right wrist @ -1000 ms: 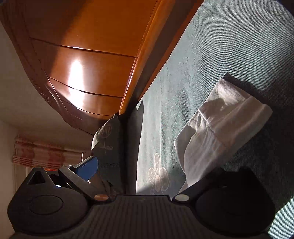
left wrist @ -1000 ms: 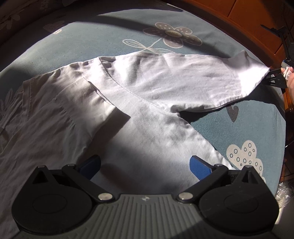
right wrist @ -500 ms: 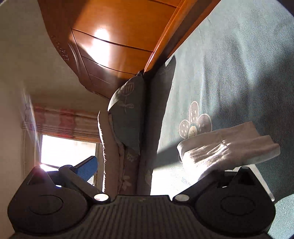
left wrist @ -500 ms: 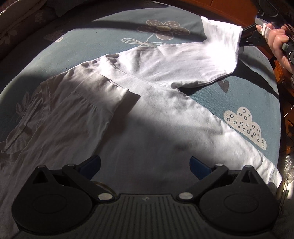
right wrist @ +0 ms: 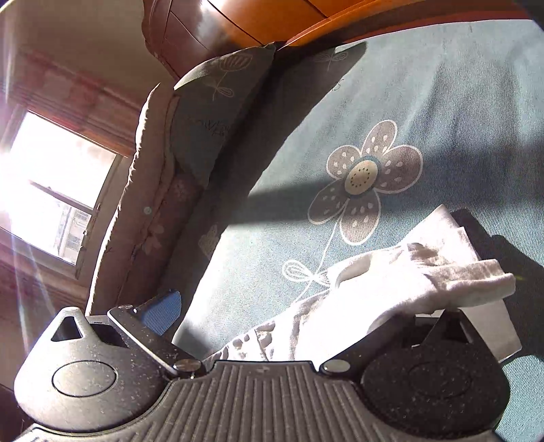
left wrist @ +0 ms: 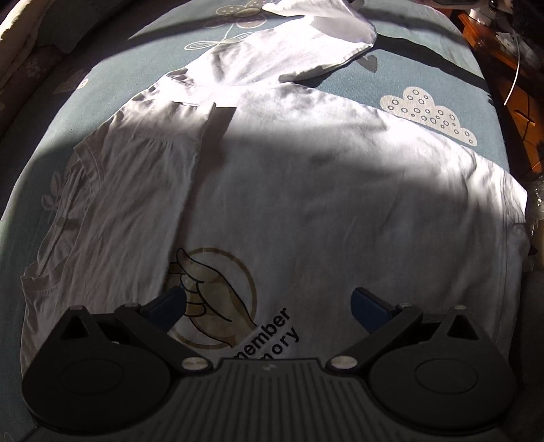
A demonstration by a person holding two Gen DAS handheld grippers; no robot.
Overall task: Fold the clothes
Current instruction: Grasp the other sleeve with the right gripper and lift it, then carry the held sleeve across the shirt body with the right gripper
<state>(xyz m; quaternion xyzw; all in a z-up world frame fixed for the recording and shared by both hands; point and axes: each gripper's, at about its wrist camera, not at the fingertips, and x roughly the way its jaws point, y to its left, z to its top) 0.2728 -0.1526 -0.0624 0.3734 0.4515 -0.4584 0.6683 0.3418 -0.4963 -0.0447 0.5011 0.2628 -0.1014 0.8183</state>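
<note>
left claw gapes above shirt; right claw, spread, carries sleeve near pillow.

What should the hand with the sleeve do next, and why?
Probably carry the sleeve across onto the shirt body. The other sleeve already lies folded over it, while this one hangs lifted above the bedspread, draped over the right gripper.

A blue-grey bedsheet with a flower print and a cloud print spreads ahead of both tongs. Left of the right tongs stand pillows, a bright window and an orange wooden headboard.
</note>
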